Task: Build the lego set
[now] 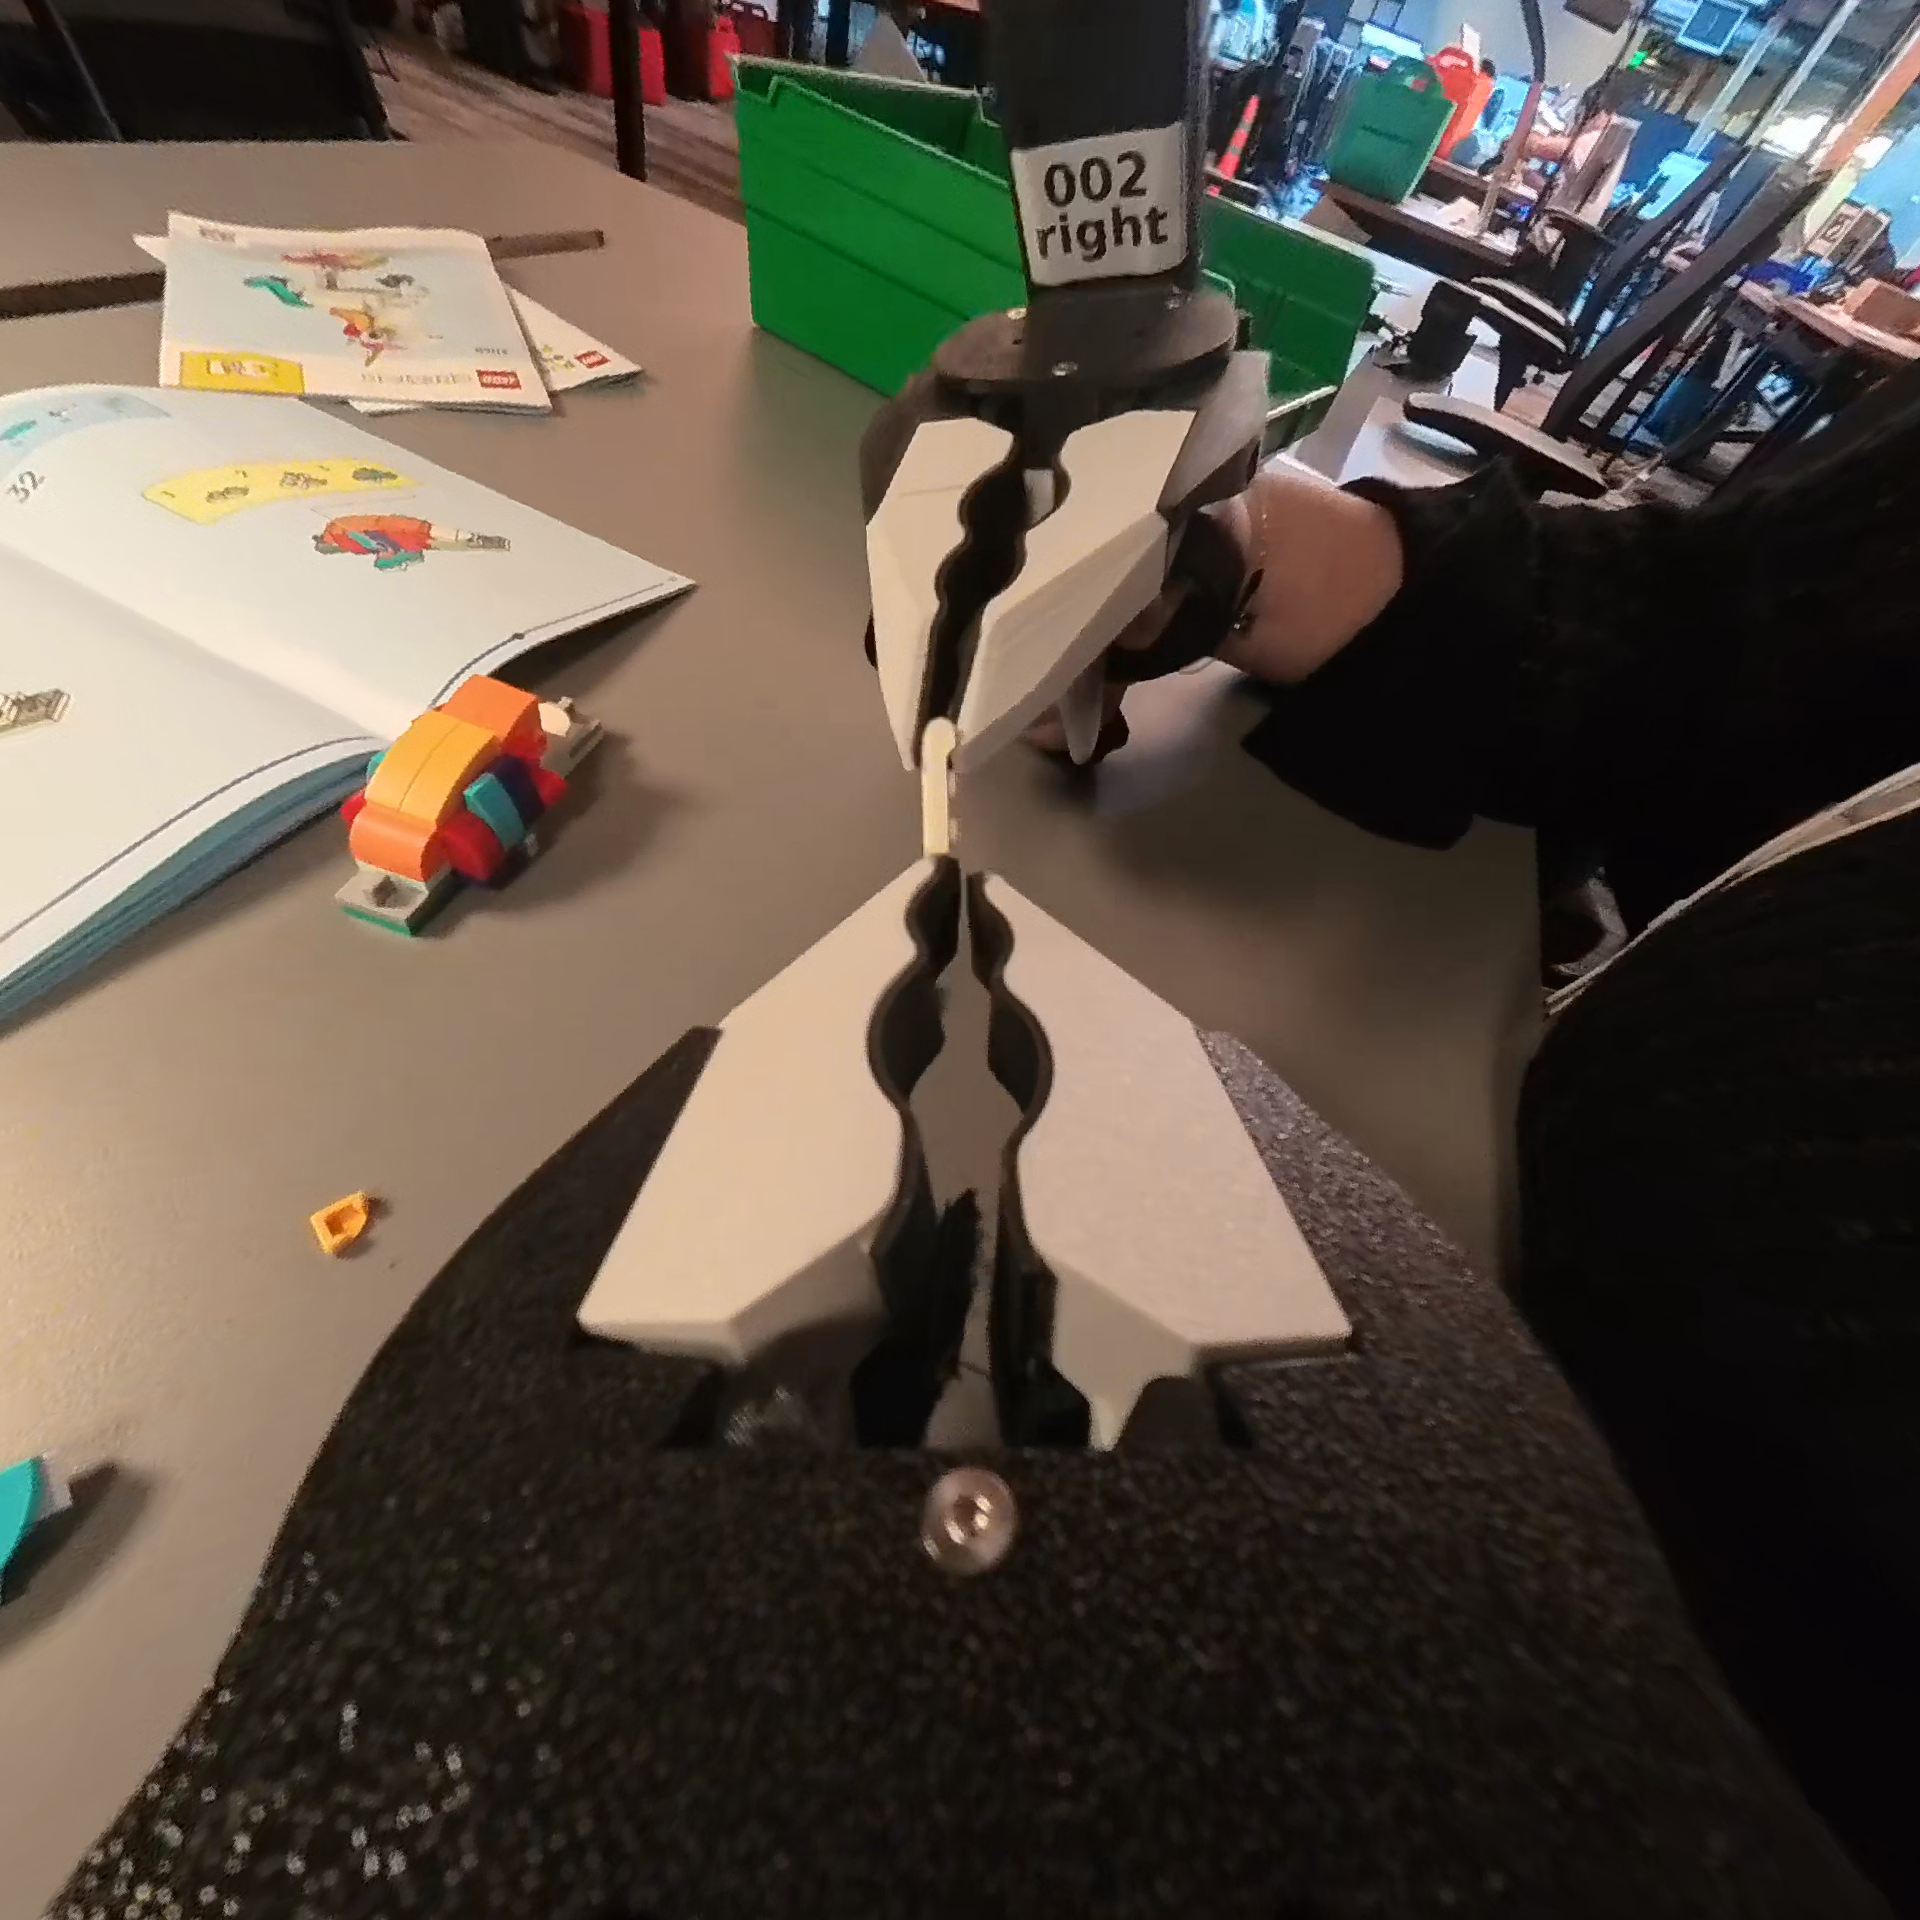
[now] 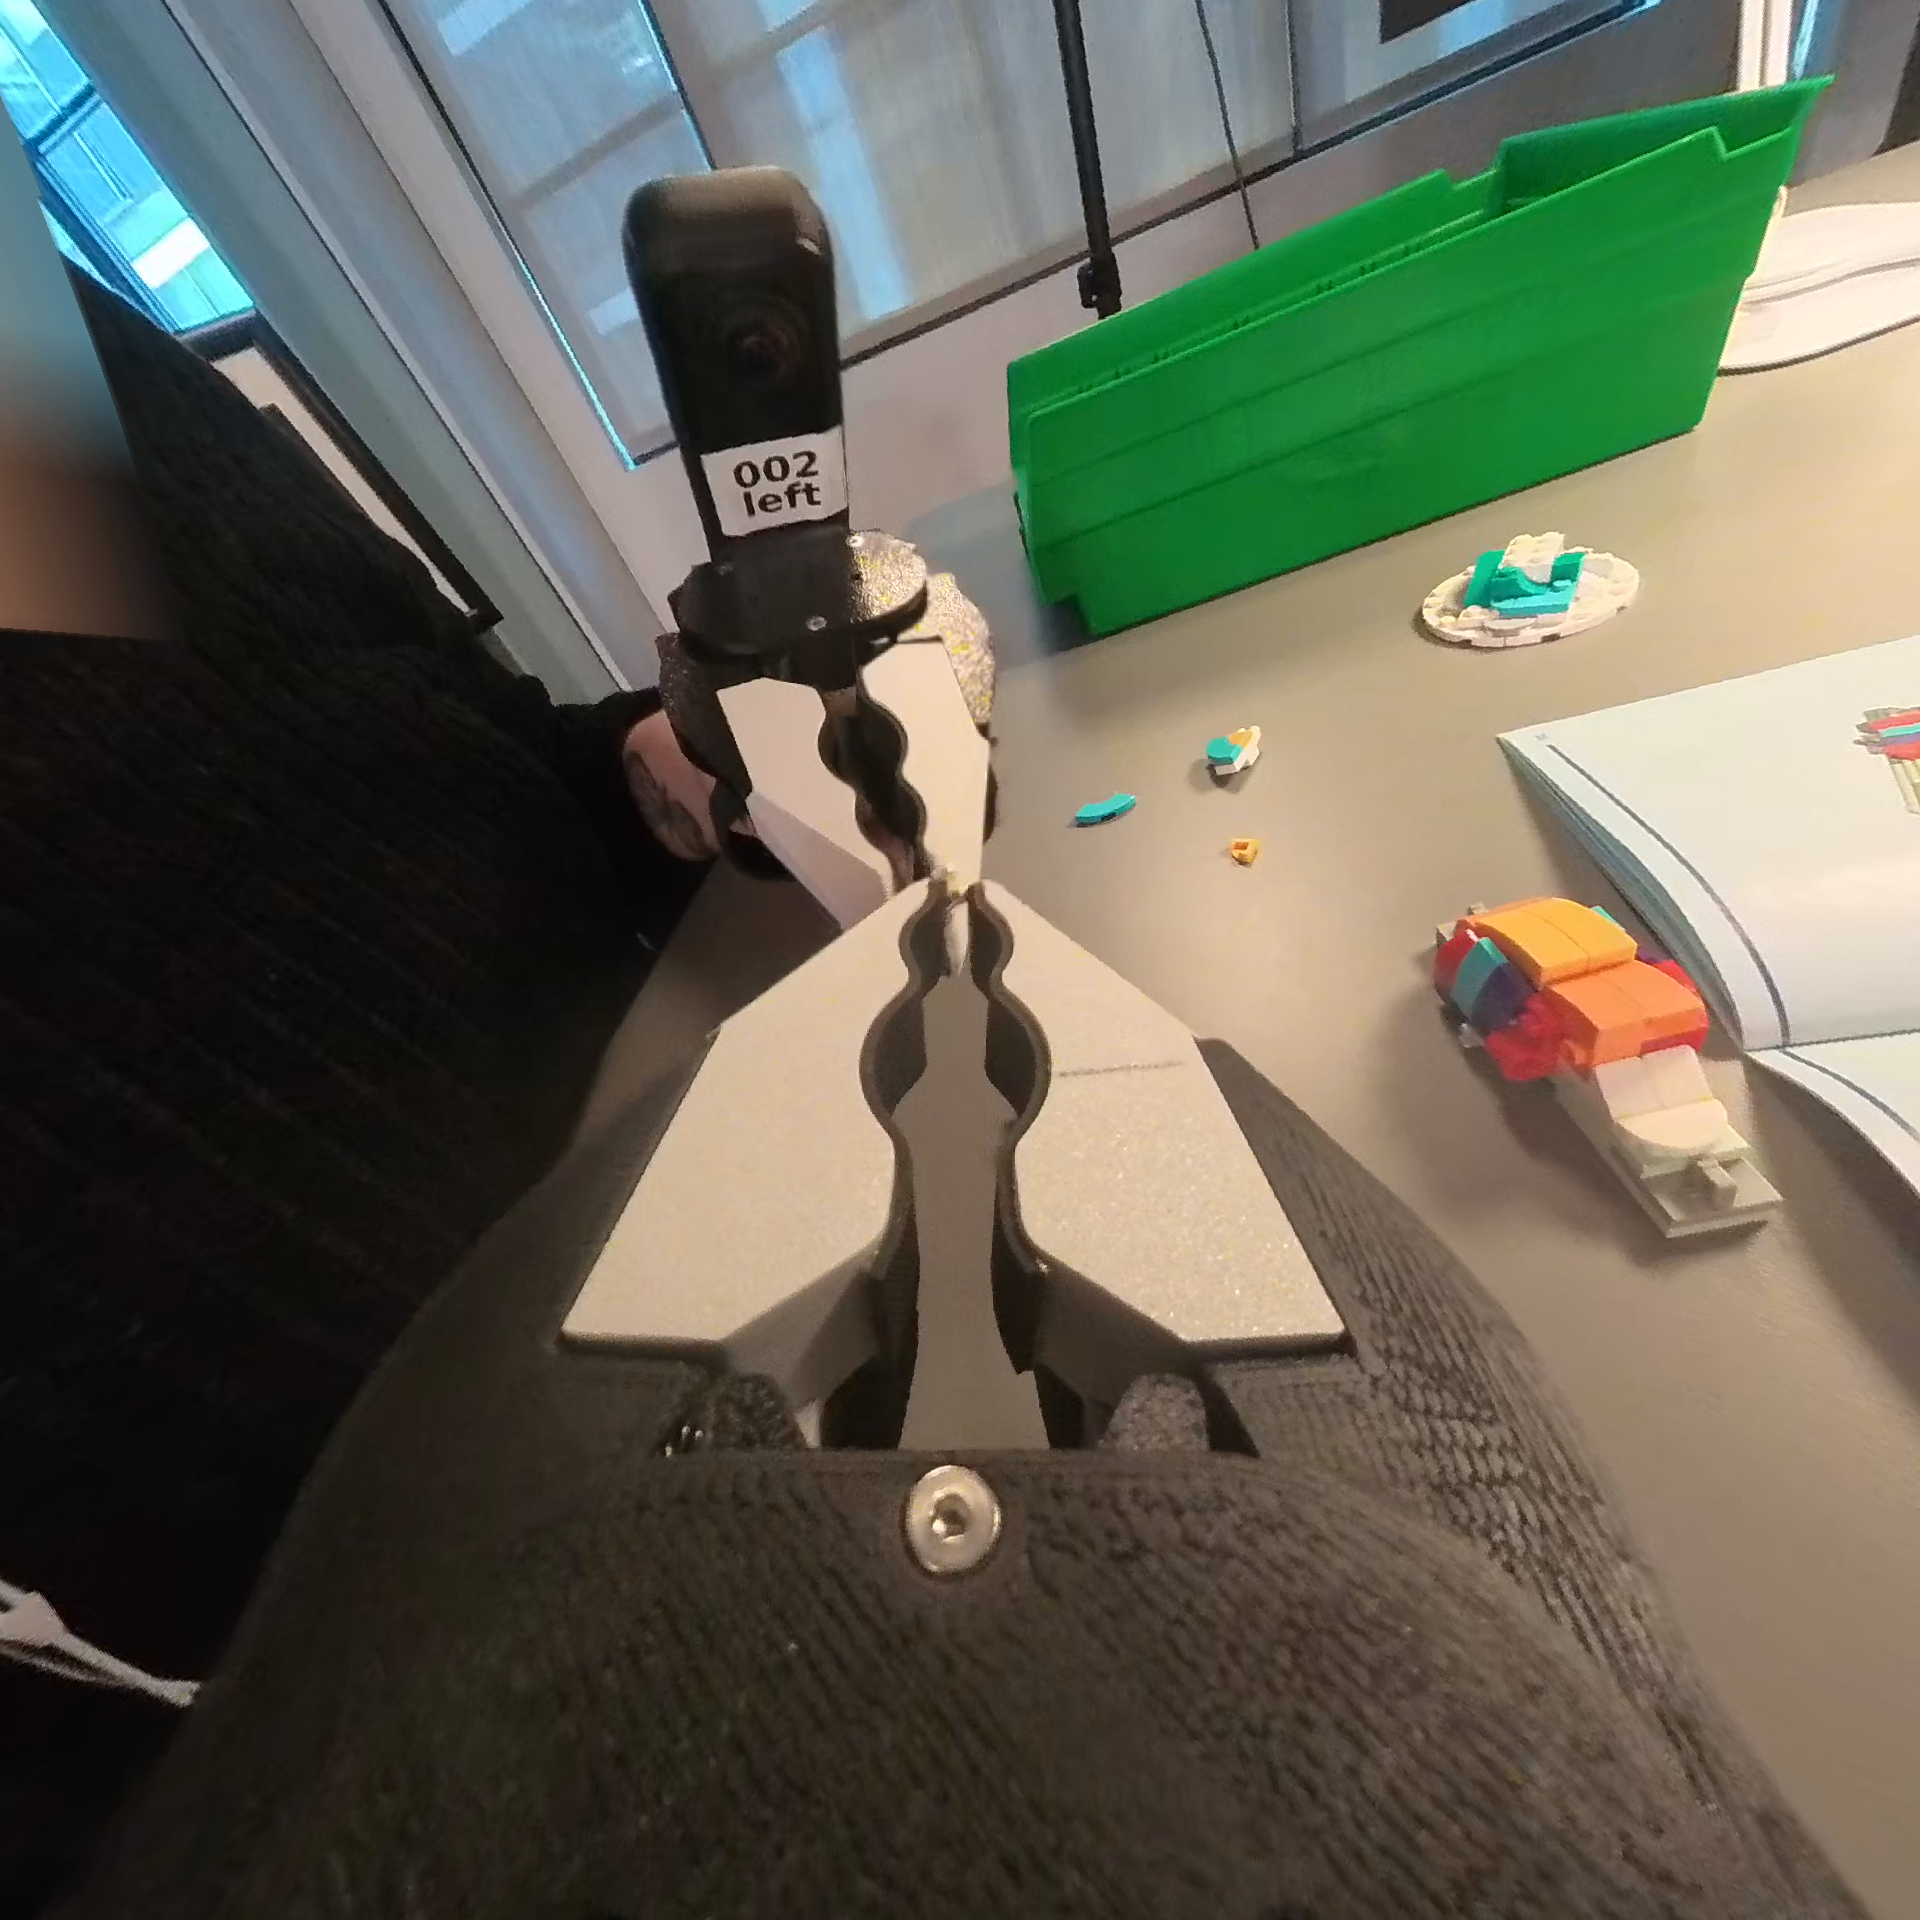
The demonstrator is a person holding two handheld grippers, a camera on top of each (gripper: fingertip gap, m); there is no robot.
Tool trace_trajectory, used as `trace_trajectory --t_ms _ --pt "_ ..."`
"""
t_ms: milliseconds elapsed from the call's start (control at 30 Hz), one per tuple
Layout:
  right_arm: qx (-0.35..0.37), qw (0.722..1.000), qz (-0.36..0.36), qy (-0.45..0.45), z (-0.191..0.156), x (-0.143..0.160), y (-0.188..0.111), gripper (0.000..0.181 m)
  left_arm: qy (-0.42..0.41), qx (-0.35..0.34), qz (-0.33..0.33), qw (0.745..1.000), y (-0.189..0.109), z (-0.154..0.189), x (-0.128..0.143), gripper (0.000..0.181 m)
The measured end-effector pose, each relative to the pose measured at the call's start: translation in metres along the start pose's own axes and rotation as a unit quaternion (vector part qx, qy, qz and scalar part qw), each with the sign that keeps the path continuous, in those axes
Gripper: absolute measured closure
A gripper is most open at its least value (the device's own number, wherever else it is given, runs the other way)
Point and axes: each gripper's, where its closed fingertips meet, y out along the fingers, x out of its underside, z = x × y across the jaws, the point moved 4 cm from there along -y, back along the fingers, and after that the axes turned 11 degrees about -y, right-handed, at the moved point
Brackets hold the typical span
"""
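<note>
Booklet (image 1: 260, 623) of building steps lies open at the far left of the grey table (image 1: 260, 1091), two closed leaflets (image 1: 353, 312) beyond it. Just beside the open booklet's edge sits the half-built lego model (image 1: 457, 800), orange, red and teal on a grey base. Nearer, a small orange piece (image 1: 341, 1218) lies alone. Green bin (image 1: 883, 260) stands at the back.

Centre, above the table: left gripper (image 1: 943, 868) and right gripper (image 1: 940, 732) meet tip to tip, each clamped onto an end of one thin white lego piece (image 1: 938, 795), held between them off the surface. A hand (image 1: 1299, 582) in a black sleeve grips the right tool.

From the right wrist view, a round white-and-teal lego assembly (image 2: 1525, 603) sits near the bin, two small teal bits (image 2: 1104, 807) loose nearby.
</note>
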Motion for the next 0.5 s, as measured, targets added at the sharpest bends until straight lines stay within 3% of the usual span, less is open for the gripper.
trace_trajectory --t_ms 333,433,500 --pt "0.007 0.998 0.058 0.03 0.005 -0.011 -0.005 0.179 -0.017 0.004 0.081 0.997 -0.011 0.0 -0.019 0.181" --pt "-0.003 0.995 0.087 0.049 0.004 -0.017 -0.006 0.179 -0.011 0.002 0.104 0.995 -0.012 0.002 -0.023 0.16" --pt "-0.01 0.993 0.1 0.058 0.002 -0.019 -0.005 0.179 -0.008 0.01 0.115 0.993 -0.012 0.005 -0.026 0.159"
